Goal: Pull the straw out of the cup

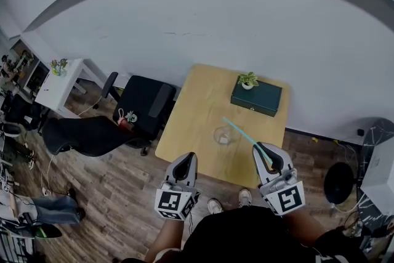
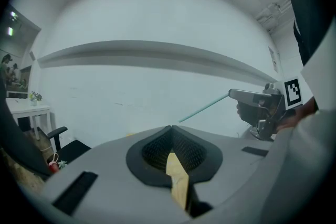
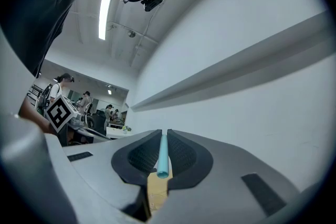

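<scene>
The straw (image 3: 163, 157) is a thin, smooth, pale teal tube. The right gripper (image 3: 164, 132) is closed tight on it, its ribbed black pads (image 3: 184, 155) pinching the tube near its cut end. From the head view the straw (image 1: 245, 137) slants away from the right gripper (image 1: 266, 151), and its free end is in the air over the far side of the cup (image 1: 223, 135). The cup is a small, clear, round tumbler standing on the light wooden bench (image 1: 197, 108). Its glassy wall blends into the wood, so I cannot tell if anything is inside it.

The left gripper (image 2: 171, 127) is closed with nothing in it. Its pads meet at the tips, and only a sliver of bench wood shows behind them. In this view the straw (image 2: 205, 107) stands out against the plain white wall (image 2: 157, 18), while the grey gripper body hides the cup.

At the bench's far edge is a flat, dark green box (image 1: 256, 97) with a small potted plant (image 1: 248, 80) on it. A black office chair (image 1: 144, 105) is beside the bench.
</scene>
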`<state>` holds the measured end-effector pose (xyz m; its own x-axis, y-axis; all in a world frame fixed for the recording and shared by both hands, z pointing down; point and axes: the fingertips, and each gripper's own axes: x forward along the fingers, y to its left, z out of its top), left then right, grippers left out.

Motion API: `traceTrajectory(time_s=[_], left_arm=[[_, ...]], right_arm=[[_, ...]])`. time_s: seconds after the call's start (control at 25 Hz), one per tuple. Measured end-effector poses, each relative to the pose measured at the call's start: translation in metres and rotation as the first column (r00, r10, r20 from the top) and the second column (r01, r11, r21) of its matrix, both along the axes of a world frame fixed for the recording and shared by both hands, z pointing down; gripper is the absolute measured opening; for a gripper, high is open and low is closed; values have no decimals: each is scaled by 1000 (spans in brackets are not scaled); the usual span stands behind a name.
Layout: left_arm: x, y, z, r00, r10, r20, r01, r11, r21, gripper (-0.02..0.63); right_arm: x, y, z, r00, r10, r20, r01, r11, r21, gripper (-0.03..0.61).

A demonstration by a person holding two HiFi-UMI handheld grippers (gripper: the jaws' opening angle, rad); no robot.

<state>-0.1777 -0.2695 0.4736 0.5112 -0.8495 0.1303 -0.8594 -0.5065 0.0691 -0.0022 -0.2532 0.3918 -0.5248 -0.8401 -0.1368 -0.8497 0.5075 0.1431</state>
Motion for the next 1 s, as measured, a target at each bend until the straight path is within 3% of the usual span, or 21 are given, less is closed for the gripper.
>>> traceTrajectory(time_s=[0.24,0.44,0.6,0.72,0.88,1.0], left_arm=[[13,11,7,999,35,5,-35,999,-28,20],[20,12,10,999,49,0,-49,999,-16,20],[24,10,9,999,51,-5,-51,999,-16,20],[24,9,4,999,54,0,-54,998,9,20],[16,3,-5,999,0,-50,1,1000,12,20],[19,4,-5,999,15,-44,-15,1000,10,20]], right_arm=[[2,-1,4,999,8,-35,-8,1000,-19,44],[-1,-3,-2,1000,-1,1,1,1000,-18,44],[3,-4,6,999,5,-41,-7,1000,-30,44],[3,-7,9,1000,5,-15,-6,998,-57,44],[4,-8,12,1000,5,11,-4,996,-86,44],[6,-9,13,999,8,42,-4,996,-89,44]])
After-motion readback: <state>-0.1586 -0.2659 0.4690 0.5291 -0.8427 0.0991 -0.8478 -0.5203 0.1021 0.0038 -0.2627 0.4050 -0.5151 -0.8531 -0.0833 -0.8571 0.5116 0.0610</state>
